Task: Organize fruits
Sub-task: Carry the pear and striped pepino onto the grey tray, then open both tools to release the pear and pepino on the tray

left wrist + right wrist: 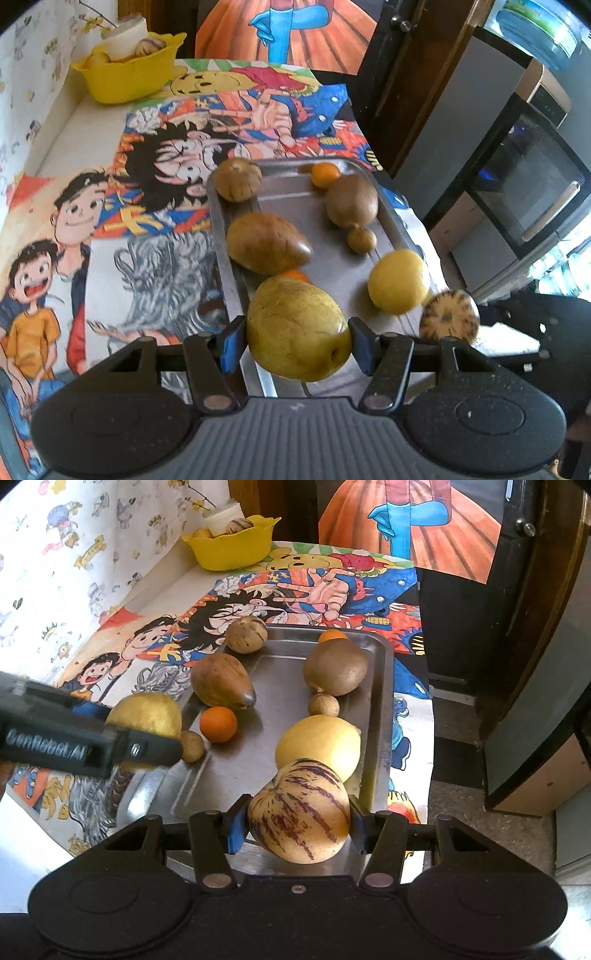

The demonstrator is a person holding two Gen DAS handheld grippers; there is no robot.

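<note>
My left gripper is shut on a yellow-green fruit, held above the near left edge of the metal tray; it also shows in the right wrist view. My right gripper is shut on a striped pepino melon, held over the tray's near right end; it also shows in the left wrist view. On the tray lie a brown pointed fruit, a kiwi, a yellow fruit, an orange and small brown fruits.
A yellow bowl with fruit and a white cup stands at the table's far left corner by the wall. A cartoon-printed cloth covers the table. An appliance stands to the right, beyond the table edge.
</note>
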